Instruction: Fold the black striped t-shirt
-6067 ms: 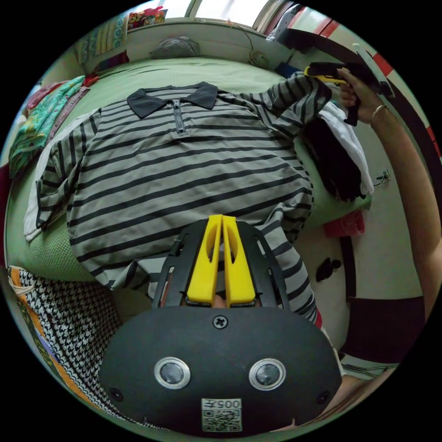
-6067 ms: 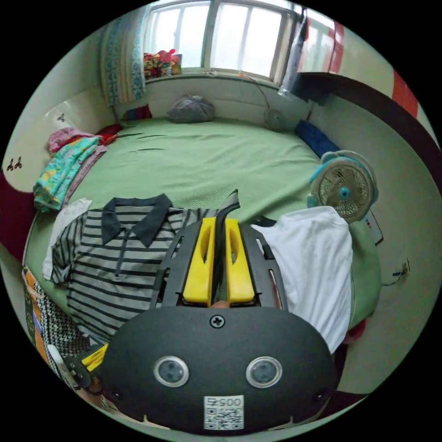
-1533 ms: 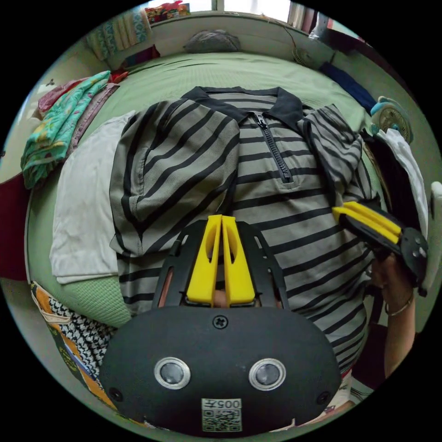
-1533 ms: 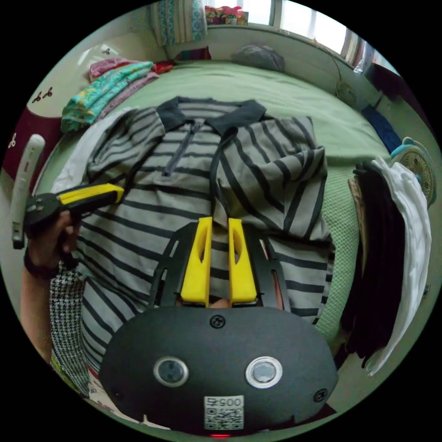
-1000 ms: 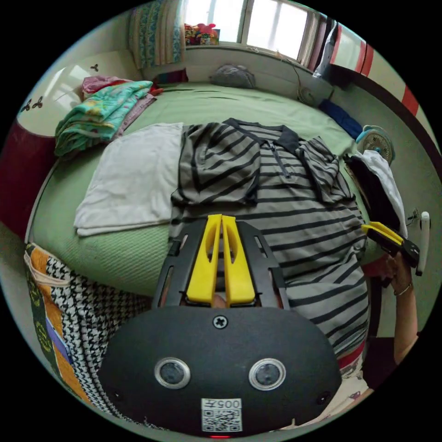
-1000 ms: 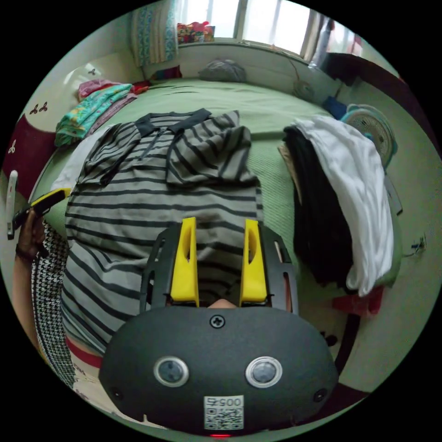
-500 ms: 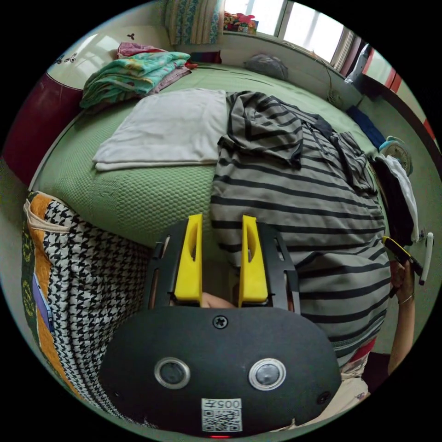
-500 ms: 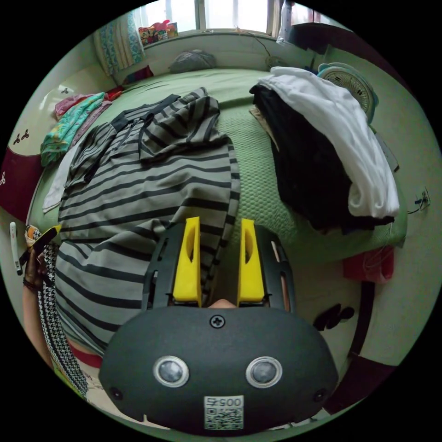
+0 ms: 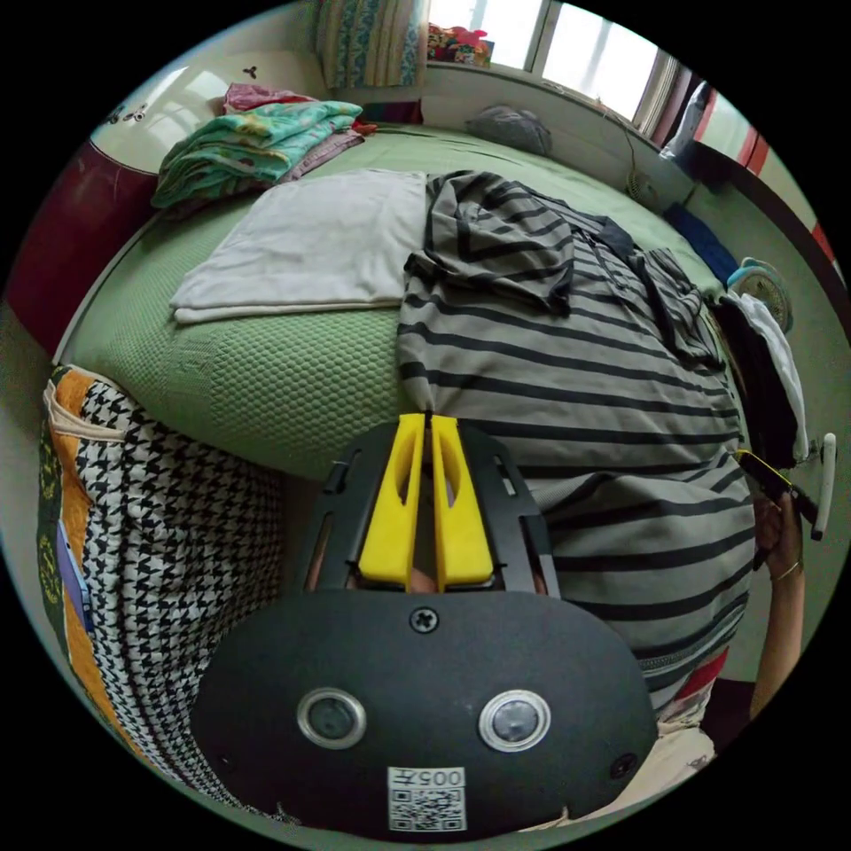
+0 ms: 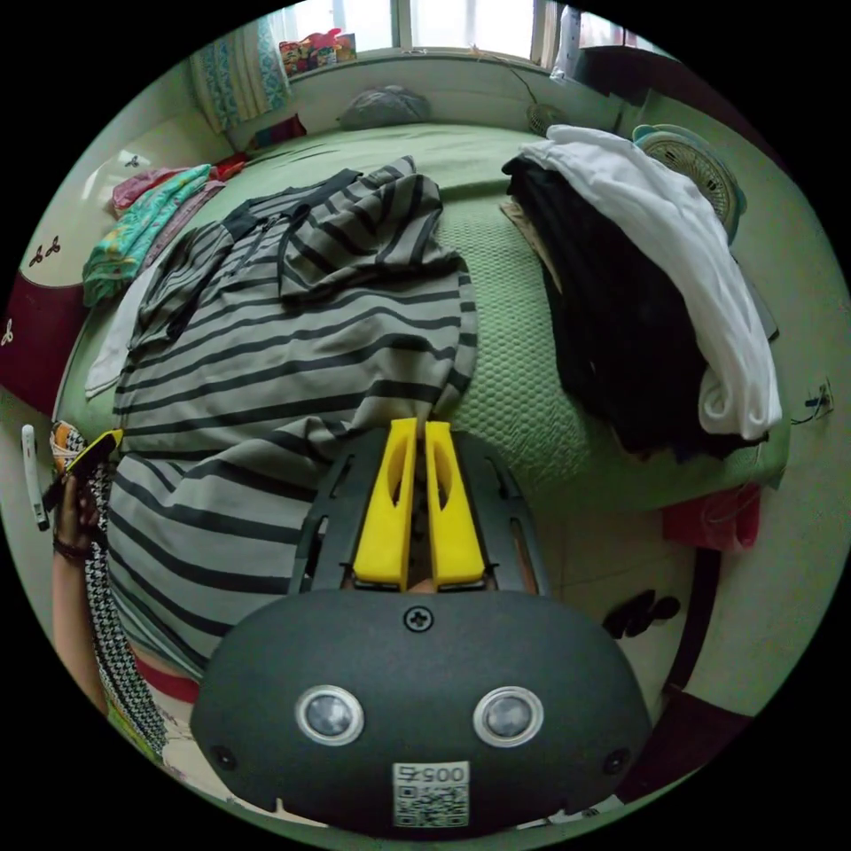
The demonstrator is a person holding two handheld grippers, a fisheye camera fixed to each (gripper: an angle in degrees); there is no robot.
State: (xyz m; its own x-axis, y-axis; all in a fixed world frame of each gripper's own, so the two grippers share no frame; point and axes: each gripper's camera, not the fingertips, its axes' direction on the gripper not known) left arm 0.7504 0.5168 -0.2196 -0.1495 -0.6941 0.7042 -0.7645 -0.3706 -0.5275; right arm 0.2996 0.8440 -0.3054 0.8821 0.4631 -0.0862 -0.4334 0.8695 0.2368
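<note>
The grey t-shirt with black stripes point(image 9: 576, 381) lies face up on the green bed point(image 9: 266, 390), collar toward the window. Both sleeves are folded in over the chest, and the hem hangs off the near edge. In the left gripper view my left gripper point(image 9: 429, 424) is shut on the shirt's side edge near the bed's edge. In the right gripper view my right gripper point(image 10: 420, 427) is shut on the opposite side edge of the shirt point(image 10: 284, 355). Each gripper also shows small in the other's view: the right gripper point(image 9: 769, 470) and the left gripper point(image 10: 89, 452).
A folded white cloth point(image 9: 310, 239) lies beside the shirt, with a stack of colourful clothes point(image 9: 257, 133) behind it. A pile of black and white garments point(image 10: 656, 284) sits on the other side, near a small fan point(image 10: 700, 168). A houndstooth bag point(image 9: 151, 550) stands against the bed.
Both grippers were open half a second ago, astride the shirt's side edges. Each has now closed on its edge. One second ago the left gripper was shut over the shirt's middle.
</note>
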